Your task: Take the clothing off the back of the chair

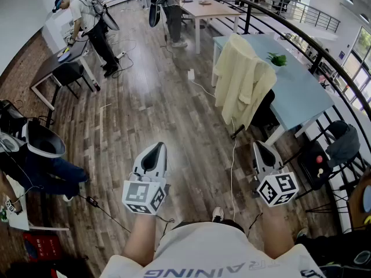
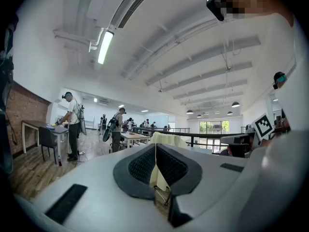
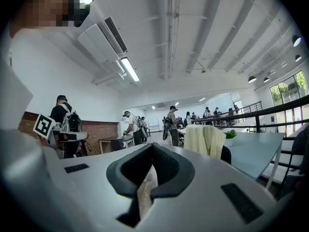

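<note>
A: Head view. The left gripper [image 1: 156, 149] and right gripper [image 1: 259, 147] are both held level over the wood floor [image 1: 145, 114], well short of the target. The clothing [image 1: 240, 83], a pale yellow garment, is draped over the back of the dark chair [image 1: 267, 112], which is pushed up against the light-blue worktop [image 1: 304, 94].

B: Risks?

A: A white cable [image 1: 233, 155] runs across the floor between us and the chair, so it's a trip or snag hazard on the walk in. The potted plant [image 1: 277, 58] sits on the worktop near the garment, and a wide lift could clip it.

B: Left gripper view?

A: The jaws are closed with nothing in them. The clothing [image 2: 169, 139] shows far off, straight ahead. If they arrive closed they'll just shove the fabric instead of taking it.

B: Right gripper view?

A: Same there: jaws together and empty. The clothing [image 3: 205, 140] is off to the right, hanging in long folds. My guess is that a pinch on one thin layer slips. A sideways pull rather than an upward one could hook the fabric on the chair back and drag or tip the chair.
</note>
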The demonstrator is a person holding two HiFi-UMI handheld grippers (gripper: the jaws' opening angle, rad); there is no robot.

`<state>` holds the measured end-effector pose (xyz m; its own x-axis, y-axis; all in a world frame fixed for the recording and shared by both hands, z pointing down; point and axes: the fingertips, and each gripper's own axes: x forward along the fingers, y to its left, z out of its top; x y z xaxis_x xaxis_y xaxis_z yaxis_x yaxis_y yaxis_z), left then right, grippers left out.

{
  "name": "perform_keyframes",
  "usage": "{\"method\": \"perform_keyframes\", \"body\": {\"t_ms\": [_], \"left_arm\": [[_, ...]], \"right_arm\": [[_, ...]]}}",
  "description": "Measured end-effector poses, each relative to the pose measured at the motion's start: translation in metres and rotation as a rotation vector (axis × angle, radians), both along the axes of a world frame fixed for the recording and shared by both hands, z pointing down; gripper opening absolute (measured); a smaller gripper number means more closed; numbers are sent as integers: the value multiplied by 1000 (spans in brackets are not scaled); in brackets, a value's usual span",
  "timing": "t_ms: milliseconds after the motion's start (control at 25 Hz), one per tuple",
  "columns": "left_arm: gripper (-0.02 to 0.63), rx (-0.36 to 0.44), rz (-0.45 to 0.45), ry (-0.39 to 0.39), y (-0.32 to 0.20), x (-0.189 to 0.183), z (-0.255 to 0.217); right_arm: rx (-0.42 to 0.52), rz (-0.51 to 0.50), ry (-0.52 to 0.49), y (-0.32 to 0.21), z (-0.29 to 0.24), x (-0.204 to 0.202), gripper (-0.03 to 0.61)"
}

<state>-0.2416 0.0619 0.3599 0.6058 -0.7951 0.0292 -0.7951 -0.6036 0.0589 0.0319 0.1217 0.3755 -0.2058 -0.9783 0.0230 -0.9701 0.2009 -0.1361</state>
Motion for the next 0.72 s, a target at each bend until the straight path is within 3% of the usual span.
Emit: {"method": "perform_keyframes", "body": {"t_ms": [440, 720], "left_arm": [[38, -15, -10, -1, 10, -3, 7], [38, -46, -15, 7, 6, 1, 13]], "right_arm": [[13, -12, 7, 6, -5, -3, 21], [34, -27, -44, 0, -5, 4, 21]]}}
